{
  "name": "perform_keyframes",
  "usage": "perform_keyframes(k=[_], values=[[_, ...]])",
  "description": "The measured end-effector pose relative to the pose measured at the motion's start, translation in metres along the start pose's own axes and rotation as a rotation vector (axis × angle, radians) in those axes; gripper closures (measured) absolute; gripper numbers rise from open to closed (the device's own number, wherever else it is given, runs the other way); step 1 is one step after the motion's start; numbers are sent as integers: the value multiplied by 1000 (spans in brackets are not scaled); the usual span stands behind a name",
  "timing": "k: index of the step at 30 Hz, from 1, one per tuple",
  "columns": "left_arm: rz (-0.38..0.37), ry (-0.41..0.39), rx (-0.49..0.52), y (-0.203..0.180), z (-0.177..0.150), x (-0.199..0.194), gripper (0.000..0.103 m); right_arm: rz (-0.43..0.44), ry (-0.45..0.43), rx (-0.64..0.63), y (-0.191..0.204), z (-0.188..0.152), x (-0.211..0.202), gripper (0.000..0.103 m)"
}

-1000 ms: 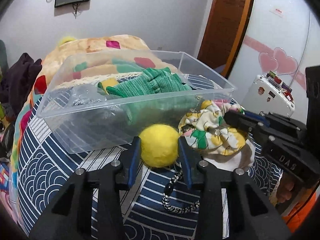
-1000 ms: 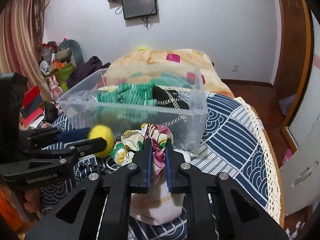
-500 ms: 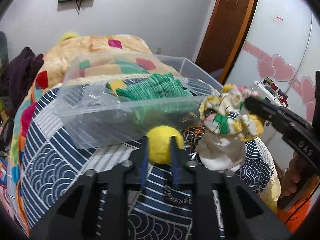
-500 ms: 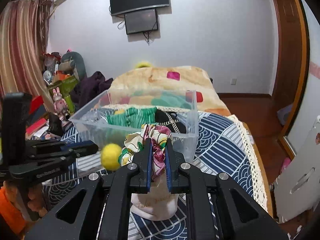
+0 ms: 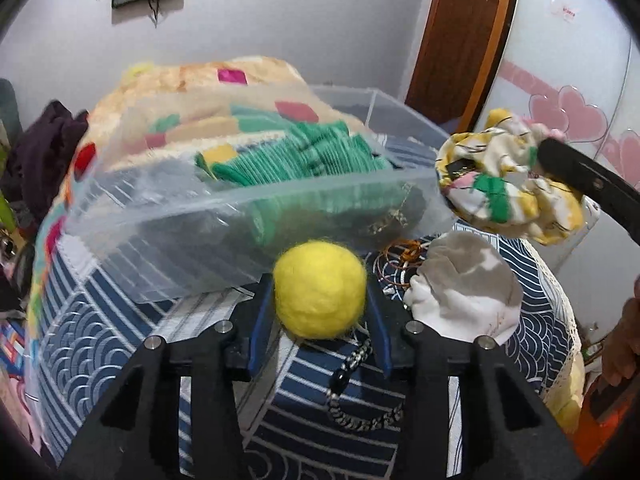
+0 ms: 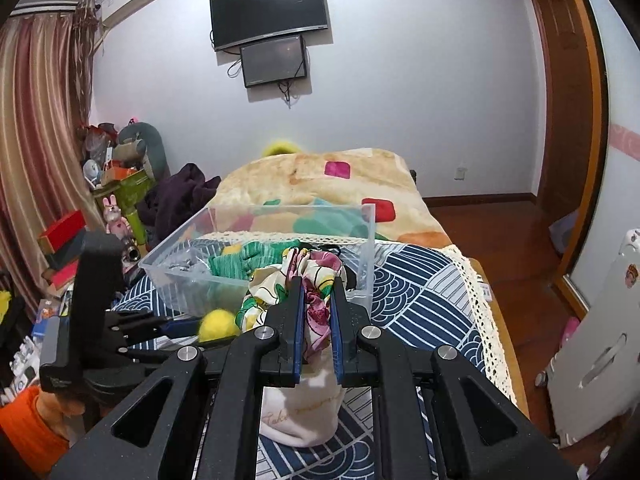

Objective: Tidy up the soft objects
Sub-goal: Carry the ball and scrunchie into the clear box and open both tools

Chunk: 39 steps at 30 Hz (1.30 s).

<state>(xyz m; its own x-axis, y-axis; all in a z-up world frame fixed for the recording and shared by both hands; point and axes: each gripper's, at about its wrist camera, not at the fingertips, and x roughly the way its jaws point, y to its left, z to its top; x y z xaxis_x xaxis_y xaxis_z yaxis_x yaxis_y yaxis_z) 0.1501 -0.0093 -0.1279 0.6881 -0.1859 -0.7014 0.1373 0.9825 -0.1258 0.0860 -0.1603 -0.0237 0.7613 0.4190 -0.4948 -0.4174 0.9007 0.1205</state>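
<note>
My left gripper (image 5: 320, 304) is shut on a yellow felt ball (image 5: 319, 289) and holds it up in front of the clear plastic bin (image 5: 168, 232); the ball also shows in the right wrist view (image 6: 218, 323). My right gripper (image 6: 316, 300) is shut on a floral fabric scrunchie (image 6: 316, 276), lifted near the bin's (image 6: 362, 240) front right corner. The scrunchie (image 5: 500, 188) hangs from the right gripper in the left wrist view. Green knitted cloth (image 5: 304, 152) lies in the bin.
A white drawstring pouch (image 5: 464, 292), a black-and-white cord (image 5: 352, 376) and thin gold bangles (image 5: 400, 256) lie on the blue patterned bedcover (image 6: 420, 280). A blanket (image 6: 320, 176) is heaped behind the bin. Clutter stands to the left of the bed.
The left gripper closed on the yellow ball and raised it. The right gripper lifted the scrunchie off the pouch, up toward the bin's rim.
</note>
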Motion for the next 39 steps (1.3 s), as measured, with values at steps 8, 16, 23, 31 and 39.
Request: perform_keyframes(k=[8,16,23,31,39], values=[[19,-139,-13,10,13,-51,61,-16,-28,14,-3,11,0,93],[81,-205,-56,41,43,-67,60,-60,-48,7,-2,30,16,93],[114,-164,-67,53,53,-38,60,-77,-26,15,-3,34,34,93],[134,-109,-33,44,54,-4,60,-54,68,-1,1,23,62,93],[154,-105,-17,41,52,-5,54,-59,122,-25,2,15,68,91]])
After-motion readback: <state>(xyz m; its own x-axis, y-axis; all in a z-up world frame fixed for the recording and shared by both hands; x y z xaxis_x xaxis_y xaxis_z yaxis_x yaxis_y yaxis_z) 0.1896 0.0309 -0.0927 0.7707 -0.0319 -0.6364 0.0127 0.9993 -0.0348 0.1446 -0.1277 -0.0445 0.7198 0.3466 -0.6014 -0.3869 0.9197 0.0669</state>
